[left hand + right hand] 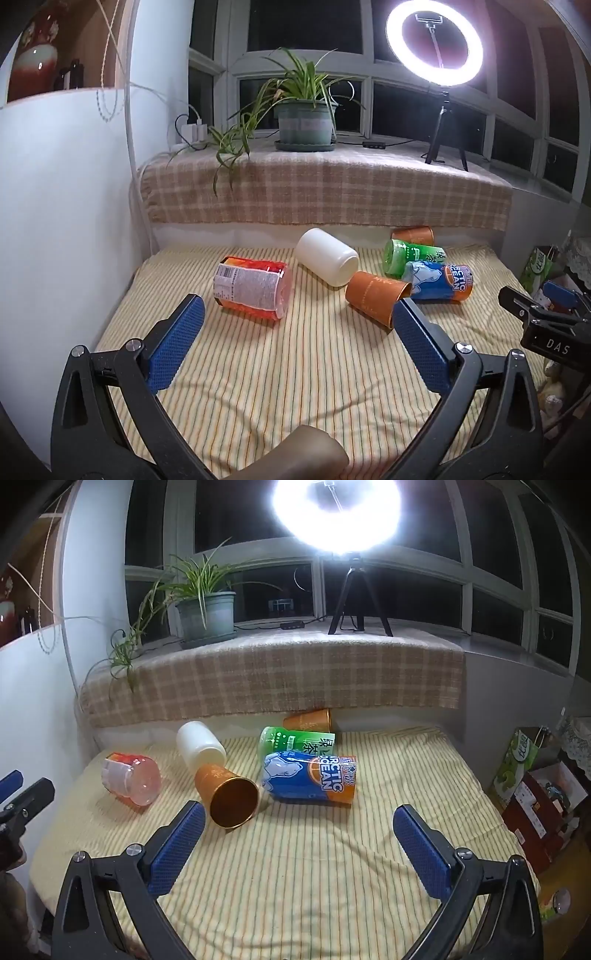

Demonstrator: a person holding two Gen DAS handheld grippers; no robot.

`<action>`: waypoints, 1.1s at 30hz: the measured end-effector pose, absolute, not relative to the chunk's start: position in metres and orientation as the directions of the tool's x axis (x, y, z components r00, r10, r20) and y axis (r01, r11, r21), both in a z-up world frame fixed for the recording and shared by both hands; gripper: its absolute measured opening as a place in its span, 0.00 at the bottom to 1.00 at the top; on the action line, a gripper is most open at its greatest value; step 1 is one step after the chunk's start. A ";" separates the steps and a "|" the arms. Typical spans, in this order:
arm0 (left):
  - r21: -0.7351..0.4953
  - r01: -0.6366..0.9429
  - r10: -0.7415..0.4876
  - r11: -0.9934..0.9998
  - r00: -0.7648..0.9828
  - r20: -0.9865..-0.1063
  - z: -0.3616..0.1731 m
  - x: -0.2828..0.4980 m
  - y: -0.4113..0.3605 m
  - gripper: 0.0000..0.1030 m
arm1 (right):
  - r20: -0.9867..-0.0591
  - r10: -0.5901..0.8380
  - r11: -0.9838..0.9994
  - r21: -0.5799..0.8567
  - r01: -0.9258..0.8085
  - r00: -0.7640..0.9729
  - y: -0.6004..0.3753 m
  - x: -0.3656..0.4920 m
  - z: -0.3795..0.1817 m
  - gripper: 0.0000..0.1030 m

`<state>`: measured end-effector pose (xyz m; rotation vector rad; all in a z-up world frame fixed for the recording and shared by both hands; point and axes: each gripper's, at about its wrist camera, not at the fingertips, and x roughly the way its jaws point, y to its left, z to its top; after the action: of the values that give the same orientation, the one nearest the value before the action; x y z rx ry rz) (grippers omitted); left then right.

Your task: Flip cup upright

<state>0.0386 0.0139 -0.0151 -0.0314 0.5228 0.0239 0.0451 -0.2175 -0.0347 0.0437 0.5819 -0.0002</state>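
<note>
Six cups lie tipped over on the striped bedsheet [314, 867], all on their sides. Centre of the right wrist view, the near orange cup [227, 795] shows its open mouth toward the camera, dark coppery inside, rim resting on the sheet. Touching it behind is the white cup [199, 744]; just beside it to the right, the blue cup [310, 779] reads "ARCTIC OCEAN" with a polar bear print. Above that sits the green cup [295, 740], and at the back edge a second orange cup [308, 719] lies against the checked blanket [273, 679]. Left of frame, the pink cup [131, 781] looks translucent.

The right gripper [298, 825] has its blue fingers [177, 845] spread wide, nothing between them. In the left wrist view, the left gripper [295, 319] is equally wide and empty, the pink cup's printed label [247, 286] facing it.
</note>
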 end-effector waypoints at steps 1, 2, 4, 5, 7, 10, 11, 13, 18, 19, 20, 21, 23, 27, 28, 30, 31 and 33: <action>-0.026 -0.034 0.016 0.999 0.863 -0.505 -0.017 0.041 0.014 1.00 | -0.551 0.006 0.999 0.035 0.016 0.834 -0.218 0.047 -0.036 1.00; -0.028 -0.031 0.013 0.999 0.865 -0.501 -0.019 0.039 0.016 1.00 | -0.554 0.003 0.999 0.032 0.017 0.833 -0.218 0.048 -0.037 1.00; -0.027 -0.029 0.012 0.999 0.860 -0.511 -0.023 0.042 0.015 1.00 | -0.555 -0.003 0.999 0.033 0.026 0.832 -0.220 0.047 -0.039 1.00; -0.026 -0.028 0.010 0.999 0.857 -0.516 -0.025 0.043 0.014 1.00 | -0.556 -0.008 0.999 0.032 0.031 0.831 -0.221 0.048 -0.040 1.00; -0.026 -0.025 0.008 0.999 0.850 -0.526 -0.029 0.045 0.014 1.00 | -0.557 -0.018 0.999 0.030 0.041 0.830 -0.223 0.048 -0.042 1.00; -0.026 -0.021 0.004 0.999 0.844 -0.536 -0.032 0.047 0.013 1.00 | -0.563 -0.023 0.998 0.030 0.049 0.826 -0.224 0.049 -0.046 1.00; -0.026 -0.022 0.005 0.999 0.843 -0.538 -0.032 0.047 0.014 1.00 | -0.565 -0.025 0.998 0.029 0.051 0.825 -0.224 0.049 -0.046 1.00; -0.025 -0.023 0.006 0.999 0.842 -0.540 -0.033 0.048 0.016 1.00 | -0.566 -0.026 0.998 0.028 0.050 0.824 -0.222 0.050 -0.047 1.00; -0.028 -0.031 0.011 0.999 0.842 -0.539 -0.034 0.049 0.018 1.00 | -0.568 -0.016 0.999 0.029 0.039 0.823 -0.219 0.052 -0.048 1.00; -0.027 -0.030 0.011 0.999 0.842 -0.539 -0.033 0.049 0.017 1.00 | -0.569 -0.014 0.999 0.028 0.037 0.822 -0.218 0.052 -0.048 1.00; -0.026 -0.028 0.009 0.999 0.842 -0.539 -0.033 0.050 0.018 1.00 | -0.570 -0.014 0.999 0.028 0.037 0.821 -0.218 0.053 -0.048 1.00; -0.025 -0.026 0.009 0.999 0.842 -0.539 -0.033 0.049 0.019 1.00 | -0.571 -0.014 0.999 0.029 0.037 0.821 -0.218 0.052 -0.048 1.00; -0.023 -0.022 0.006 0.999 0.842 -0.539 -0.033 0.050 0.018 1.00 | -0.570 -0.015 0.999 0.028 0.038 0.822 -0.218 0.052 -0.048 1.00; -0.019 -0.023 0.009 1.000 0.846 -0.533 -0.031 0.049 0.014 1.00 | -0.572 -0.018 0.999 0.031 0.043 0.820 -0.219 0.053 -0.049 1.00; -0.019 -0.023 0.010 1.000 0.847 -0.532 -0.031 0.049 0.014 1.00 | -0.572 -0.018 0.998 0.033 0.044 0.820 -0.220 0.053 -0.048 1.00; -0.017 -0.023 0.011 1.000 0.847 -0.531 -0.030 0.050 0.012 1.00 | -0.572 -0.017 0.998 0.036 0.045 0.820 -0.221 0.053 -0.049 1.00; -0.017 -0.023 0.010 1.000 0.847 -0.531 -0.030 0.050 0.012 1.00 | -0.572 -0.016 0.998 0.037 0.045 0.820 -0.221 0.053 -0.049 1.00; -0.017 -0.021 0.009 1.000 0.847 -0.532 -0.029 0.050 0.011 1.00 | -0.572 -0.017 0.998 0.035 0.045 0.820 -0.221 0.053 -0.049 1.00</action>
<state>0.0497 0.0114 -0.0289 -0.0227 0.5603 0.0156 0.0529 -0.2209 -0.0486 0.0477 0.6086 -0.0330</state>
